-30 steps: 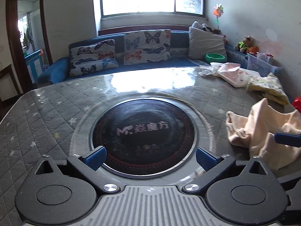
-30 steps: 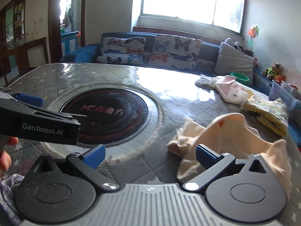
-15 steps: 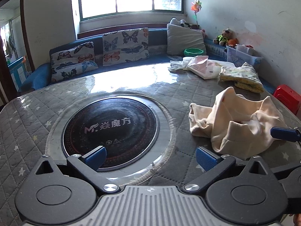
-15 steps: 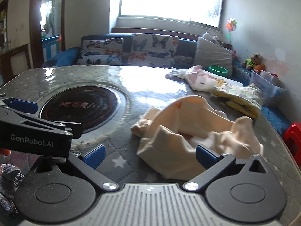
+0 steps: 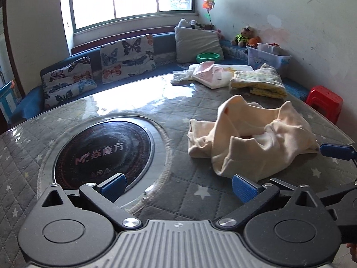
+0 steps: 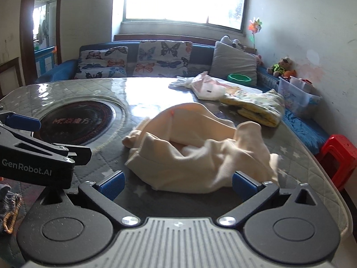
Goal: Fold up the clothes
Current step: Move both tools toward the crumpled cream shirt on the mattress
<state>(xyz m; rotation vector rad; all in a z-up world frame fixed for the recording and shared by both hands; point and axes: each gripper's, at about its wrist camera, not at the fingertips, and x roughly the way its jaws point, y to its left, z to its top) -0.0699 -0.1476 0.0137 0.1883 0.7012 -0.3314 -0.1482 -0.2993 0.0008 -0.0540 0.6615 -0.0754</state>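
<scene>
Both grippers spread wide and empty, closing on a crumpled cream garment.

The garment [image 6: 196, 154] lies bunched on the table [image 6: 73, 93], straight ahead of the right gripper [image 6: 177, 184], its near hem just beyond the open fingertips; its long axis seems to run across the jaws, left to right. From the left gripper [image 5: 178, 188] it lies ahead and to the right, off-centre [image 5: 250, 140]. The right one looks nearer, so it probably takes the near edge first, with nothing yet grasped by either.

Black grippers, blue-padded fingers [image 5: 112, 187] (white "GenRobot.AI" lettering).
</scene>
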